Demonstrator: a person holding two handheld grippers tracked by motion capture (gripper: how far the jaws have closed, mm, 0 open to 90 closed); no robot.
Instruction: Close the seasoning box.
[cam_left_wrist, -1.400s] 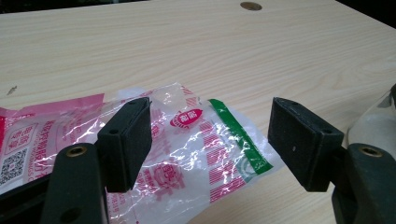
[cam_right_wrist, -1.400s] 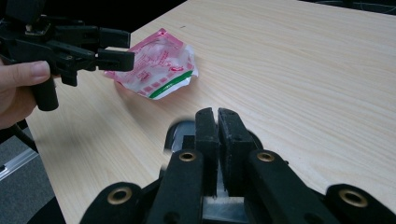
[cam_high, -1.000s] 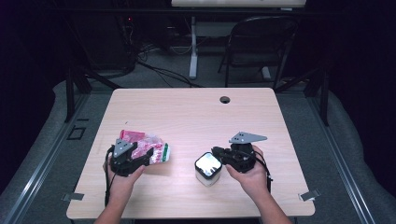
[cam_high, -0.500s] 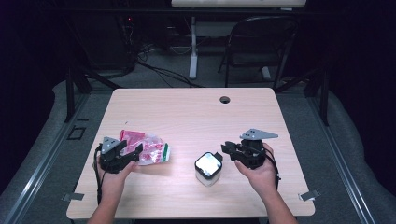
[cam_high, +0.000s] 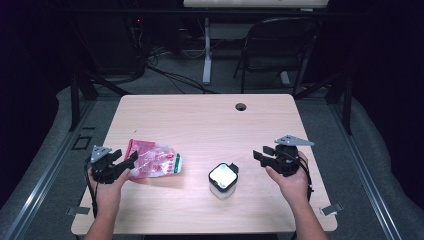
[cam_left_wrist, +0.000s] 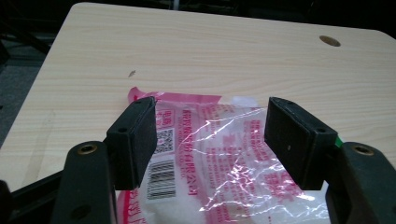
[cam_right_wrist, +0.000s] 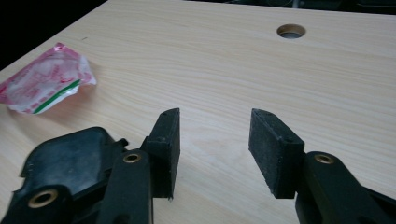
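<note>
My right gripper (cam_high: 266, 156) has just opened and backed off the jar (cam_high: 222, 180), now at its nine o'clock; left gripper (cam_high: 126, 161) gapes around the bag (cam_high: 155, 161) (probably both released)

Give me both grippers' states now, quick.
Left gripper: open, jaws on either side of the pink bag, not pressing it.
Right gripper: open, jaws just opening, nothing between them.

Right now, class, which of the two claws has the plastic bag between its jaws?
The left claw: the bag lies between its open jaws; the right claw frames bare table.
</note>
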